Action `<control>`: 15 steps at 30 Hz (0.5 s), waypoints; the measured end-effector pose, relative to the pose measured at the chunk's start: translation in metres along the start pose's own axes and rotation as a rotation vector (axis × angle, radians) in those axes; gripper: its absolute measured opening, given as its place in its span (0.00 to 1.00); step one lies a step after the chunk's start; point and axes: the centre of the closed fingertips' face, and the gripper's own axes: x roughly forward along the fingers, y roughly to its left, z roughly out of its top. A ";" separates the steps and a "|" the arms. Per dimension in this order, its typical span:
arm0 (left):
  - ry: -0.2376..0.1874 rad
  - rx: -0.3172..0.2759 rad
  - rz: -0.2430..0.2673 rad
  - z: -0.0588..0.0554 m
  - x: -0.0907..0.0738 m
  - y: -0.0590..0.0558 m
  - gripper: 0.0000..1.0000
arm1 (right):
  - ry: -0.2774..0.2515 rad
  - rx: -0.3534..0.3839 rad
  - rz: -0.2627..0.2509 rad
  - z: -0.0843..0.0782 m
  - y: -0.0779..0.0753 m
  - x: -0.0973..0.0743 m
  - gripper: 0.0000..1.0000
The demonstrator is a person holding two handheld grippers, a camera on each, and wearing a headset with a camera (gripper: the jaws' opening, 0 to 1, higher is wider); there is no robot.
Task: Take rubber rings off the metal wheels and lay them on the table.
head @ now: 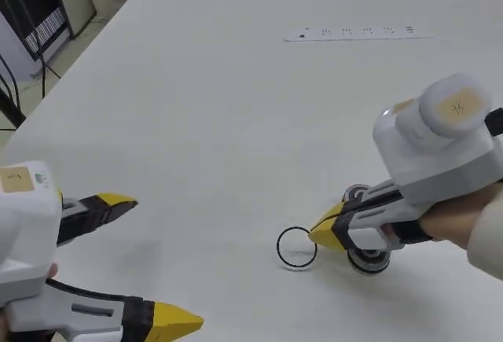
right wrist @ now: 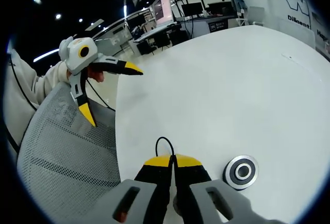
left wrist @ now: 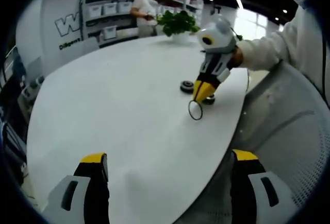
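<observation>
So, lower left of the head view: the left gripper [head: 161, 263] hung over the table [head: 236, 106] with its jaws spread wide and nothing between them, so my guess is it was just waiting its turn. Moving right to the lower middle of the frame, the rubber ring [head: 297, 248] was a thin black loop down low at the tabletop. The right gripper [head: 316, 237] had its yellow tips pinched together on the ring's right edge. The right gripper view backed that up: jaws closed, with the loop poking out from between the tips (couldn't tell if the ring was actually touching the table or just above it). Right of that, one metal wheel [head: 369, 260] sat under the gripper's body, and a second wheel [head: 356, 194] peeked out behind it, a bit higher in the frame.

Progress-wise, I'd say one ring was off its wheel but not properly laid down yet, since the jaws were clamped on it. The wheel in the lower right of the right gripper view had a dark band around its rim. That could've been another ring left to pull, but I couldn't be sure
</observation>
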 end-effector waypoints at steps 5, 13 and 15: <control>0.021 0.024 -0.005 -0.002 0.003 -0.002 1.00 | 0.012 -0.002 -0.019 -0.003 -0.003 0.003 0.00; 0.026 0.034 -0.010 -0.001 0.004 -0.002 1.00 | 0.030 -0.009 -0.033 -0.008 -0.005 0.006 0.00; 0.028 0.032 -0.009 -0.002 0.004 -0.002 1.00 | 0.032 -0.014 -0.035 -0.008 -0.005 0.006 0.00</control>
